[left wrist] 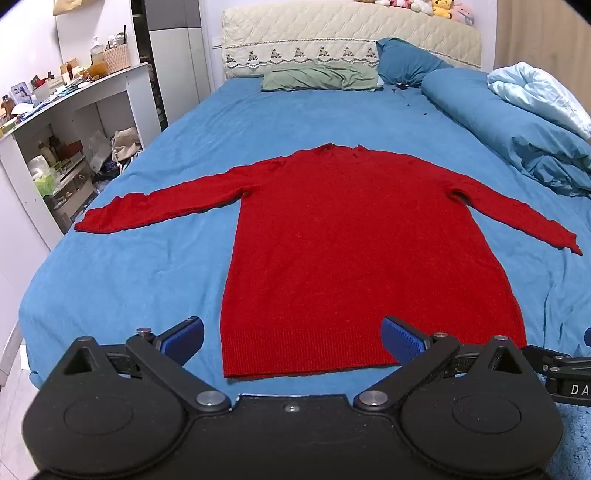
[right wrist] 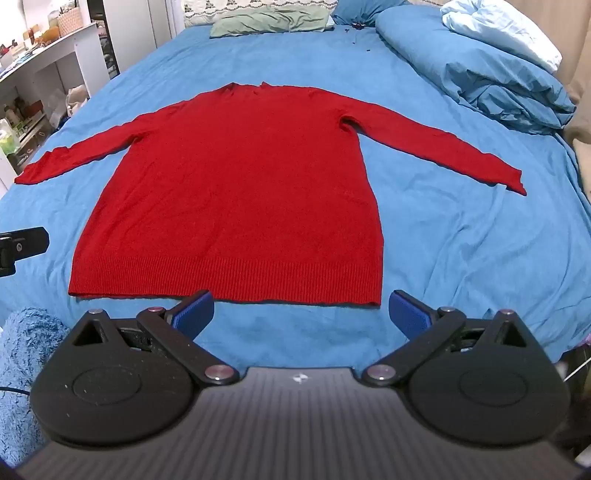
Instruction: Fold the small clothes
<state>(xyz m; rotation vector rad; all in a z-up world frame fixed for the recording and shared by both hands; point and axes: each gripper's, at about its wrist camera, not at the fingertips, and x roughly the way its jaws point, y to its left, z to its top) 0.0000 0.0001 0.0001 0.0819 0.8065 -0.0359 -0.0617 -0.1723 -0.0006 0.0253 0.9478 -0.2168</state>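
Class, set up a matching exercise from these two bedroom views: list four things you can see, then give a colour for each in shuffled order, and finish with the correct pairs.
Things
1. sweater
2. bedsheet
3. flat pillow
4. headboard

Colours
A. cream
B. red
C. sage green
D. blue

Pairs: 1-B, 2-D, 3-C, 4-A
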